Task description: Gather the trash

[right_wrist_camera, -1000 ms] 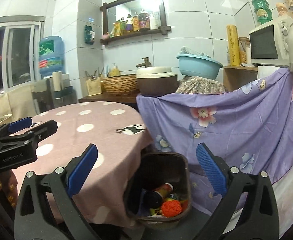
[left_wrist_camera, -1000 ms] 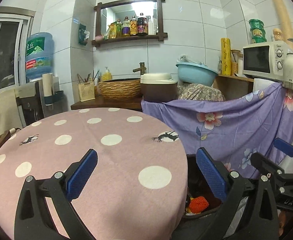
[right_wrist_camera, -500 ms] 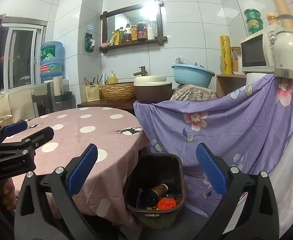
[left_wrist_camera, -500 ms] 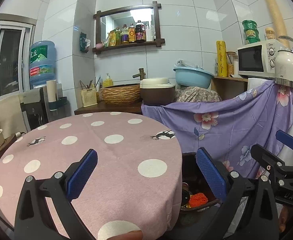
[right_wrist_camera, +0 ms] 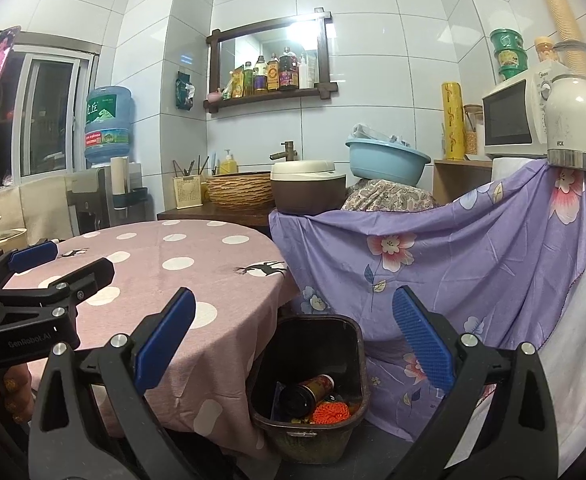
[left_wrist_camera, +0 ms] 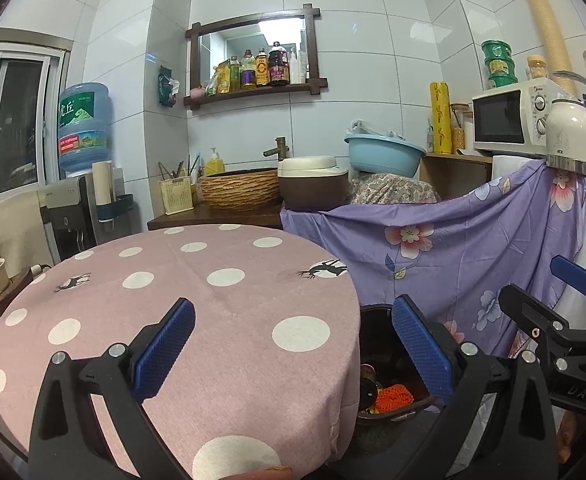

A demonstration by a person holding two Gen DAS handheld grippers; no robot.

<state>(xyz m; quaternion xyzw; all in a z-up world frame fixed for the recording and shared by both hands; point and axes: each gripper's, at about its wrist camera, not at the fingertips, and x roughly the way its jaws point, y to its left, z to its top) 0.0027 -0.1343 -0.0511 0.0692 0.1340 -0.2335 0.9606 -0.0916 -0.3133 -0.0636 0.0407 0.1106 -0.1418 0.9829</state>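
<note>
Left wrist view: the left claw [left_wrist_camera: 293, 344] hangs wide apart and empty over the pink dotted bench [left_wrist_camera: 197, 304], which shows no trash on it. At four o'clock, the bin [left_wrist_camera: 385, 408] peeks past the cloth edge.

Right wrist view: the right claw [right_wrist_camera: 293, 340] is spread too, holding nothing, with the bin [right_wrist_camera: 357, 344] at six o'clock. Inside lie a dark bottle [right_wrist_camera: 307, 392], likely stiff and slick, best gripped across its body, and an orange mesh ball [right_wrist_camera: 330, 412], probably soft and light.

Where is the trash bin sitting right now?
In the right wrist view the trash bin stands on the floor, low centre, between the pink dotted table and the purple floral cloth.
</note>
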